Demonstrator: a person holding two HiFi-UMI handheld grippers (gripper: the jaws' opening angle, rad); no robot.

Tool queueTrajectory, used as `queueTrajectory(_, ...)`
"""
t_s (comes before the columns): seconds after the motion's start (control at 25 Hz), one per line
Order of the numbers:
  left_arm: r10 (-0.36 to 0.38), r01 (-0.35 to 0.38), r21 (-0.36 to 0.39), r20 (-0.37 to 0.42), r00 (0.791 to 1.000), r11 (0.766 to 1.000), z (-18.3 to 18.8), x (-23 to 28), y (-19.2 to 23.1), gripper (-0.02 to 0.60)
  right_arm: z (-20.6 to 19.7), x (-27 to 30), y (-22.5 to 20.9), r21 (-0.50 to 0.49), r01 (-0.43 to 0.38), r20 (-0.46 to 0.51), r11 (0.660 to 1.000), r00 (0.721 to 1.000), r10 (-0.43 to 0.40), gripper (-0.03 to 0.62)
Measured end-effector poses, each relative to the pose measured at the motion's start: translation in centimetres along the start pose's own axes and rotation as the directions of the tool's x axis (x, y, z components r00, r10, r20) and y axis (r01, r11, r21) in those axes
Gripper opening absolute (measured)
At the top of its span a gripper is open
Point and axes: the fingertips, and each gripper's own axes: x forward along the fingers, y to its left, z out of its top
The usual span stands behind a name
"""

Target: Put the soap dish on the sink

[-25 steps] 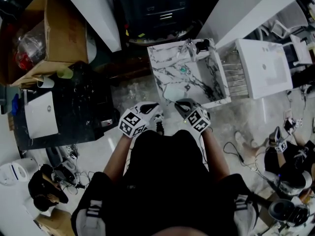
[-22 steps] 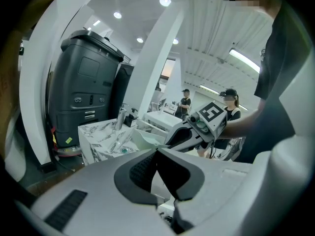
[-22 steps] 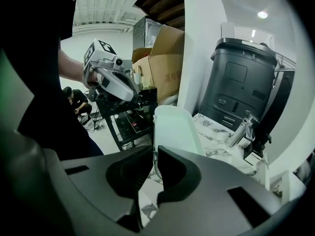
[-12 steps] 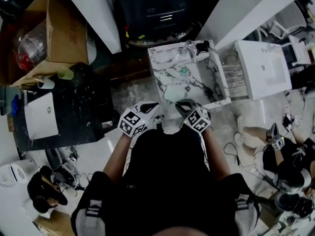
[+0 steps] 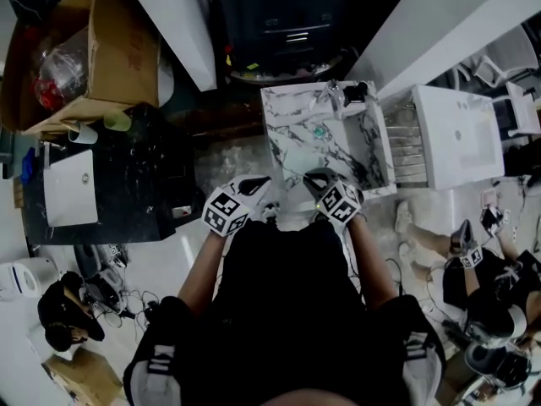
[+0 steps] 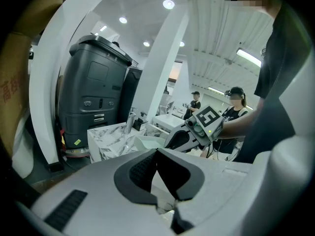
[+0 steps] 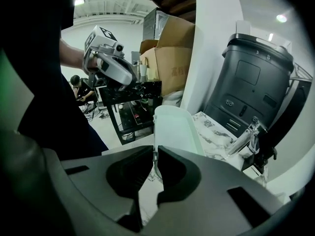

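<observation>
The right gripper (image 7: 155,154) is clamped on the near rim of the soap dish (image 7: 174,127), jaws drawn in tight with only the thin wall between the pads. The pale dish runs straight ahead of the jaws with its hollow facing to their right. The left gripper (image 6: 157,151) has its jaws together at the tips and nothing between them (it looks to be idle). It sits just beside the right one, which shows ahead and to the right of its jaws with the dish. Just past the dish's far end lies the marble sink (image 7: 216,136). From the head view the dish reaches over the sink's near edge, though I cannot tell whether it touches the marble. Farther ahead and to the right of the right jaws stands the faucet (image 7: 246,134), and beyond it a dark bin (image 7: 251,82). So the pick-up and most of the carry look done. What is left, as I judge it, is to set the dish on the sink and let go.
</observation>
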Motion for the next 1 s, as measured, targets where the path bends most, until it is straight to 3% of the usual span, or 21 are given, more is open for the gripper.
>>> queueTrajectory(0.8, 0.139, -0.137, -0.068, 0.029, 0.990, 0.988, 2.5, 1.5, 3.8, -0.002, -0.6, 5.2, -6.8, -0.164, -0.106, -0.100, 0.981, 0.991, 0.090, 0.020)
queueTrajectory(1.0, 0.176, -0.172, -0.091, 0.037, 0.984, 0.981, 2.6, 1.1, 4.6, -0.002, -1.2, 6.7, -8.3, -0.238, -0.124, -0.181, 0.963, 0.980, 0.081, 0.020)
